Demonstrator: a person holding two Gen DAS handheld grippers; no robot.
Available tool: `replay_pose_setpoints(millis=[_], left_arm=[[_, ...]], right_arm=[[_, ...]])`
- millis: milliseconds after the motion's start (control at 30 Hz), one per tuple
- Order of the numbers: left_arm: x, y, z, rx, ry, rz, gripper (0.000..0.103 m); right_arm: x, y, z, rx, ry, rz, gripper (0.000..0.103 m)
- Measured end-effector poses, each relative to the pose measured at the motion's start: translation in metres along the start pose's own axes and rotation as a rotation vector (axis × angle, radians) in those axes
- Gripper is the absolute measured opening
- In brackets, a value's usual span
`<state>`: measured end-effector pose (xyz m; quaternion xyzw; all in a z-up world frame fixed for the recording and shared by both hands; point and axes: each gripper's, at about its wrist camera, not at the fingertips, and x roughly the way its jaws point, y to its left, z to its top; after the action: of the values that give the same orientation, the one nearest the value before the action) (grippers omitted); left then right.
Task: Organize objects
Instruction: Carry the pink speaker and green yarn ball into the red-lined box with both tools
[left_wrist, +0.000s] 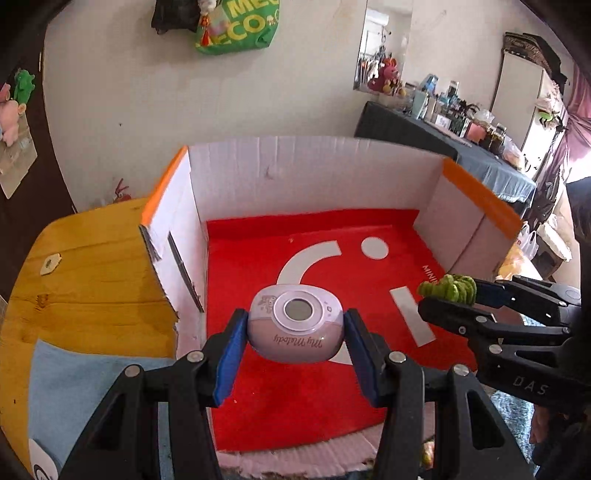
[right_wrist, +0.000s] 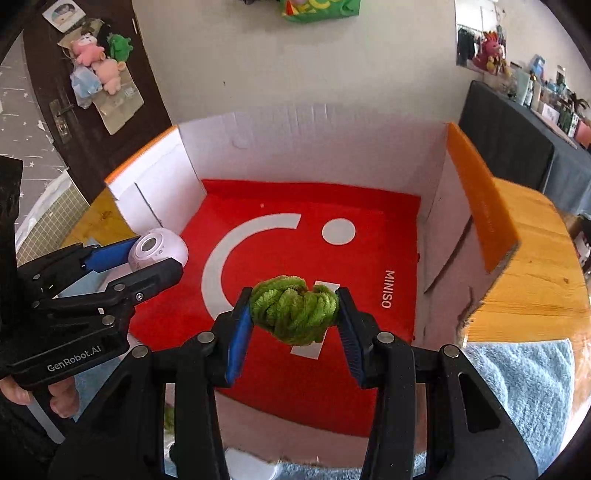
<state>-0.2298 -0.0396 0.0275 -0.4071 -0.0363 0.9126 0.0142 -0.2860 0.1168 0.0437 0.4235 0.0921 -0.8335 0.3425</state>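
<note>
I have the left gripper clenched on a small lilac gadget, its two blue pads pressing the rounded sides, the round grey screen and pale ring facing up and cursive lettering showing on the near face. It hangs above the red floor of the cardboard box, clear of the bottom as far as I can judge, toward the box's left-hand side near the white wall. The right gripper is clamped on a green yarn bundle, a knotted fuzzy clump pinched between its blue pads, held over the middle of the red liner with its white curved mark, dot and bar. From my left camera I see the right gripper coming in from the right edge with the green clump at its tips, just beside the white bar; from my right camera the left gripper sits at the left edge with the lilac gadget between its fingers, a person's fingertips visible under its handle. The box is open on top, white inside, with orange tape along both side flaps, and stands on a yellow wooden table. A light blue towel lies on the table at the near right of the box.
</note>
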Motion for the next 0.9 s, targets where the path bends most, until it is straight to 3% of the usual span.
replay_pose_setpoints(millis=[500,900], left_arm=[[0.021,0.003,-0.008,-0.006,0.069,0.008,0.055],[0.025,-0.001,-0.009,0.017,0.068,0.046,0.055]], right_arm=[[0.018,0.0,-0.006,-0.003,0.105,-0.03,0.042],[0.021,-0.003,-0.008,-0.009,0.121,-0.042,0.042]])
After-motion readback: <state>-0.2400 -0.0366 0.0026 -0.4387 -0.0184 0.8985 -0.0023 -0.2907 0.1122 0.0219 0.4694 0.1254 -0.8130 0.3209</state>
